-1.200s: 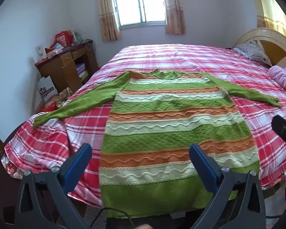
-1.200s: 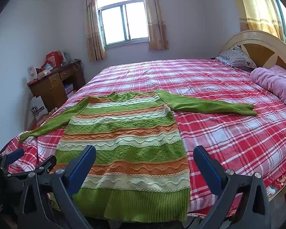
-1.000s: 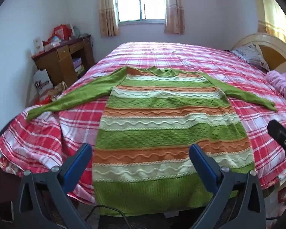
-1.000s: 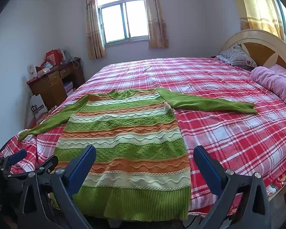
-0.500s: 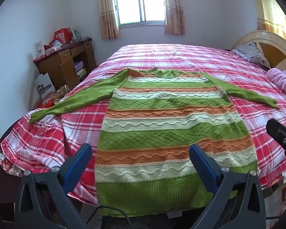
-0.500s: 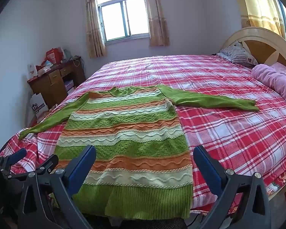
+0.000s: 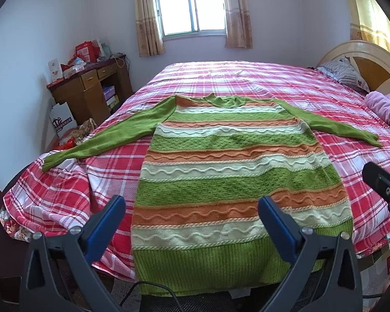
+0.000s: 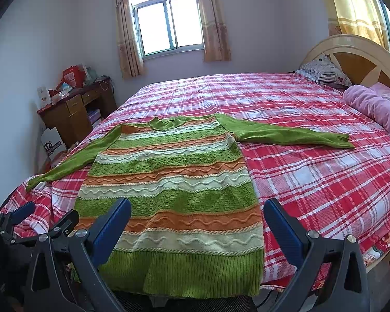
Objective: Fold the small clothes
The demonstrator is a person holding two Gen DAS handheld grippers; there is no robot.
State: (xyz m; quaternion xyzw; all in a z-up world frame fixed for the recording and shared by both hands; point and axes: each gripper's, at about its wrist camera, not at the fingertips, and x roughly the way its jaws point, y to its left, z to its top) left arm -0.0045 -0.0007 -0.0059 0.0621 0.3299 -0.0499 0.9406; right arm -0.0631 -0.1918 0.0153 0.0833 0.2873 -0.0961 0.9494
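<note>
A knitted sweater [image 7: 228, 166] [image 8: 169, 182] with green, orange and cream stripes lies flat on the bed, neck away from me and both green sleeves spread out to the sides. Its ribbed green hem hangs over the near bed edge. My left gripper [image 7: 191, 209] hovers above the hem, open, blue pads wide apart with nothing between them. My right gripper [image 8: 197, 212] is also open and empty, above the hem's right half. The right gripper's tip [image 7: 382, 182] shows at the right edge of the left wrist view, and the left gripper [image 8: 36, 221] at the lower left of the right wrist view.
The bed wears a red and white plaid cover [image 8: 312, 182]. A pink blanket [image 8: 374, 106] and a pillow [image 8: 322, 71] lie by the headboard [image 8: 351, 52] on the right. A wooden desk [image 7: 88, 91] with clutter stands at the left wall, a white bag [image 7: 62, 122] beside it.
Both views have swayed slightly while the grippers hover at the bed's near edge. The sweater lies unmoved and both grippers stay open.
</note>
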